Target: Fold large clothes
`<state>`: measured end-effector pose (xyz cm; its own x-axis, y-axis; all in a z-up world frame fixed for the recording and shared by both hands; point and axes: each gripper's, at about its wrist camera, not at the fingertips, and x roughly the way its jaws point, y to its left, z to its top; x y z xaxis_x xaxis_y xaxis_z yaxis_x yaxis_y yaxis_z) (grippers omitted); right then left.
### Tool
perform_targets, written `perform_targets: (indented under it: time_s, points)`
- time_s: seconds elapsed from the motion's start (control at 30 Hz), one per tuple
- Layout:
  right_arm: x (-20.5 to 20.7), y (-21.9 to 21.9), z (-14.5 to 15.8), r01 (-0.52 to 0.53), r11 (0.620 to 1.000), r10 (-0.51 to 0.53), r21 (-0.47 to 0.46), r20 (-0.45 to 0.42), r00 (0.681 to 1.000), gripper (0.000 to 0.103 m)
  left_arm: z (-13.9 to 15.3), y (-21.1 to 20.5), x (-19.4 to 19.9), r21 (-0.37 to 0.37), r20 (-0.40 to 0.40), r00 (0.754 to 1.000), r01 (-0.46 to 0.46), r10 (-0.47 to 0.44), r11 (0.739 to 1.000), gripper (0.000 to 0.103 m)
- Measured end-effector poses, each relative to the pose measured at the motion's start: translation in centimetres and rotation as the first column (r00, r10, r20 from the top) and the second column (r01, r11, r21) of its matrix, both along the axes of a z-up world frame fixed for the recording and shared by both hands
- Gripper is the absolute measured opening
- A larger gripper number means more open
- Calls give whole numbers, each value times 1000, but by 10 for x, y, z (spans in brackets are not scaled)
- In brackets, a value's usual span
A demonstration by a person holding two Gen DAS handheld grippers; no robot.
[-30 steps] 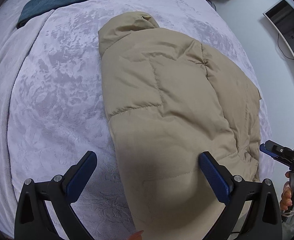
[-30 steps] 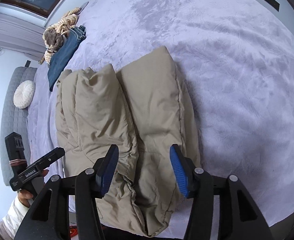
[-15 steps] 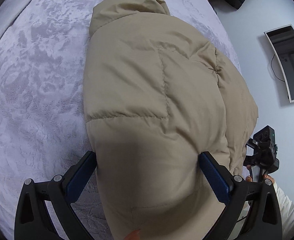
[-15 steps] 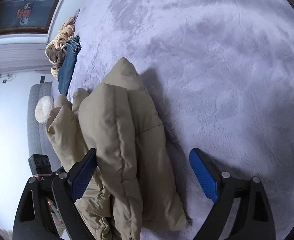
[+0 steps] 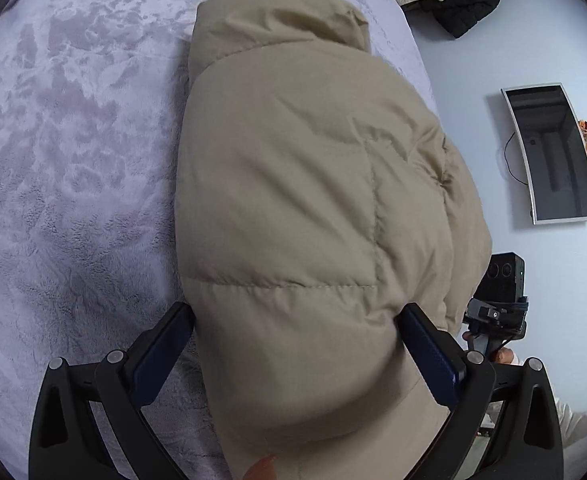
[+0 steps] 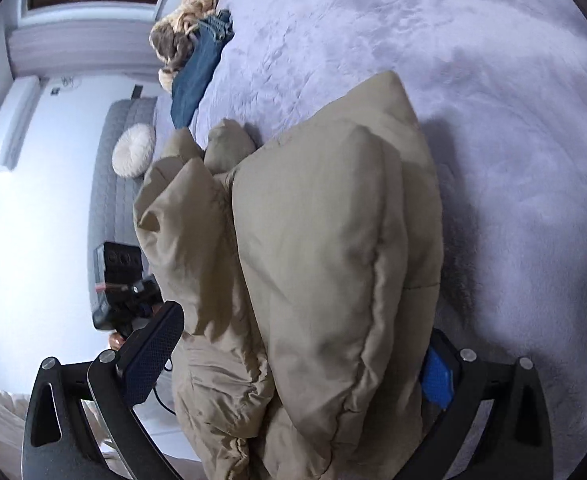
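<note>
A beige puffer jacket [image 5: 293,184] lies folded lengthwise on a lavender plush bed cover [image 5: 61,168]. My left gripper [image 5: 295,312] is open at its near end, and the padded bulk fills the gap between the blue pads [image 5: 161,356]. In the right wrist view the jacket [image 6: 325,248] rises in thick folds. My right gripper [image 6: 305,324] is open at full width astride those folds. Its left finger stands clear of the fabric and its right pad [image 6: 437,380] is half hidden behind the jacket. Each view shows the other gripper at the bed's edge.
Folded blue jeans [image 6: 201,68] and a tan knitted item [image 6: 181,28] lie at the far side of the bed. A round white cushion [image 6: 133,156] rests on a grey seat. Dark clothes [image 5: 461,4] and a framed dark screen [image 5: 553,152] are beyond the bed edge.
Both grippers have dropped and closed in on the jacket, which now fills both views. The right jaws have spread wider and now straddle the bunched folds.
</note>
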<state>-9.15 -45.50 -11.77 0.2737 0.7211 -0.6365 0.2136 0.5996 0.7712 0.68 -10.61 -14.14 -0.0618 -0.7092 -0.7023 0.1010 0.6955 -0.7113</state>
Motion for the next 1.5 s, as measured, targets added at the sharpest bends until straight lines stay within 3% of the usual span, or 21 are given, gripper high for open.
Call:
perform_targets:
  time_s: [0.13, 0.23, 0.33, 0.43, 0.53, 0.6, 0.67, 0.73, 0.8, 1.07, 1.23, 1.33, 1.5]
  points:
    - [17, 16, -3, -74, 997, 73, -33, -18, 997, 103, -24, -4, 7, -111, -82, 997, -10, 1, 994, 102]
    - [30, 23, -15, -111, 992, 109, -55, -46, 993, 103, -33, -17, 7, -139, -107, 994, -24, 9, 990, 102]
    - [38, 30, -29, -119, 992, 115, -51, -77, 990, 103, -27, -35, 8, -70, -76, 997, -22, 17, 997, 103]
    - [41, 31, -35, -96, 994, 90, -47, -110, 990, 103, -9, -54, 7, 47, 9, 1000, -5, 5, 999, 102]
    - [36, 27, -34, -53, 998, 47, -38, -130, 990, 102, 12, -70, 4, 128, 93, 995, 14, -26, 992, 91]
    - [33, 25, -32, -27, 999, 23, -23, -144, 989, 90, 23, -77, 4, 154, 131, 991, 18, -38, 988, 82]
    - [30, 24, -24, -8, 1000, 11, 28, -121, 993, 55, 33, -82, 3, 161, 165, 985, 23, -50, 987, 79]
    - [28, 26, -15, 2, 997, 5, 72, -98, 995, 44, 45, -80, 0, 148, 188, 981, 23, -51, 989, 76]
    - [30, 34, 0, -9, 997, 14, 78, -66, 998, 43, 57, -77, 3, 137, 209, 977, 20, -48, 990, 76]
    - [70, 94, 42, -36, 997, 33, 69, 39, 999, 43, 85, -24, 38, 128, 284, 958, -13, -24, 992, 76]
    - [119, 158, 42, -42, 997, 37, 63, 79, 996, 43, 91, 34, 79, 169, 313, 950, -62, 6, 984, 76]
    - [148, 194, 35, -55, 997, 50, 62, 90, 995, 43, 82, 74, 101, 199, 323, 946, -104, 35, 974, 76]
    - [184, 228, 7, -73, 997, 73, 4, 39, 997, 45, 34, 101, 121, 249, 273, 958, -161, 90, 955, 78]
